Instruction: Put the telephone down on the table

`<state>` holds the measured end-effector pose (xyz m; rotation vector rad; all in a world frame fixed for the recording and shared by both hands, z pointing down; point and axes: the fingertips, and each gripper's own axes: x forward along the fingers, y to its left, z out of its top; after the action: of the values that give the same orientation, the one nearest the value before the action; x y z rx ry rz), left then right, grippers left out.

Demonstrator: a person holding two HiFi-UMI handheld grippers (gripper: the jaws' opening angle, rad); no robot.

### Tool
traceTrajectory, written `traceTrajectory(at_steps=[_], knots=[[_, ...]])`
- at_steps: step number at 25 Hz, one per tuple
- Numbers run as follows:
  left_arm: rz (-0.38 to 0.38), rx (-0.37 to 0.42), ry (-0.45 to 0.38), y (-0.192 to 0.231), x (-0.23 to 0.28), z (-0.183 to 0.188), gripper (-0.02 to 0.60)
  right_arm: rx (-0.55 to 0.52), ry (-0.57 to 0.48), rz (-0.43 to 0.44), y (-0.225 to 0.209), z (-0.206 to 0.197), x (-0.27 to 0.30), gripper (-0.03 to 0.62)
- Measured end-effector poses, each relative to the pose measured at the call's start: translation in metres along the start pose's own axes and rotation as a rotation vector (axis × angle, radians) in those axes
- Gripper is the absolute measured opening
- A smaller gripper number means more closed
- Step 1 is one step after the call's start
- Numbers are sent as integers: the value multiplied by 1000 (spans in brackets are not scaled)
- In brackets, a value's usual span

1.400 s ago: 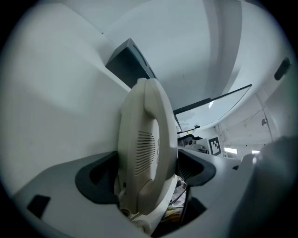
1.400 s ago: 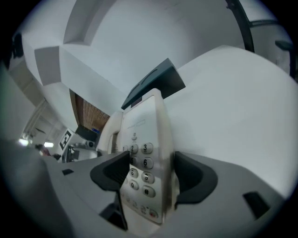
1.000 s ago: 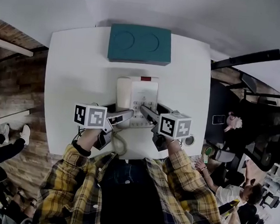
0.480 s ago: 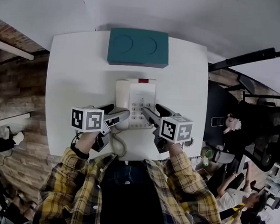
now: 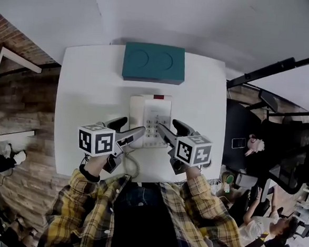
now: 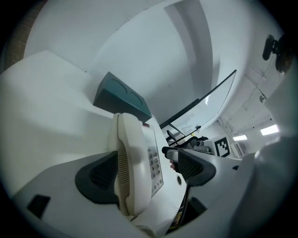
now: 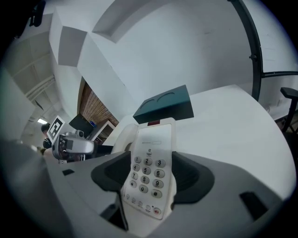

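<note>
Your left gripper [image 6: 142, 165] stands with its jaws apart at the near left edge of the telephone [image 5: 150, 117]. The handset [image 6: 130, 176] lies against one pad, while a clear gap shows between the keypad face and the other pad, so this side is not clamped. The telephone sits at the middle of the tabletop [image 5: 88, 89], with its coiled cord [image 5: 132, 166] lying on the side nearest you and a teal box [image 5: 153, 63] well beyond it at the far edge. Your right gripper [image 7: 152, 163] has its jaws set on the keypad half of the body; both pads appear to touch its sides, with no gap visible. Assessment: in the head view the telephone appears to lie flat on the tabletop, so the lowering is judged done or nearly so, though full seating of the base cannot be confirmed. Outstanding: open the right gripper, then draw both grippers back toward you without dragging the body or snagging the cord.
</note>
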<state>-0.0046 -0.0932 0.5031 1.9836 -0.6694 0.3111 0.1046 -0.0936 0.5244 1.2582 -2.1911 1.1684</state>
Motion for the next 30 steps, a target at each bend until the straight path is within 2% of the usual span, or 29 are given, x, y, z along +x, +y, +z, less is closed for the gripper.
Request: traceTrajectory(at_steps=[7, 18, 30], knots=[[-34, 121, -99, -39, -15, 28, 413, -84, -75, 30, 24, 22, -18, 281], [16, 371, -309, -90, -53, 76, 411, -243, -272, 65, 71, 76, -55, 199], [5, 490, -428, -135, -81, 102, 388, -335, -382, 108, 111, 105, -81, 135]])
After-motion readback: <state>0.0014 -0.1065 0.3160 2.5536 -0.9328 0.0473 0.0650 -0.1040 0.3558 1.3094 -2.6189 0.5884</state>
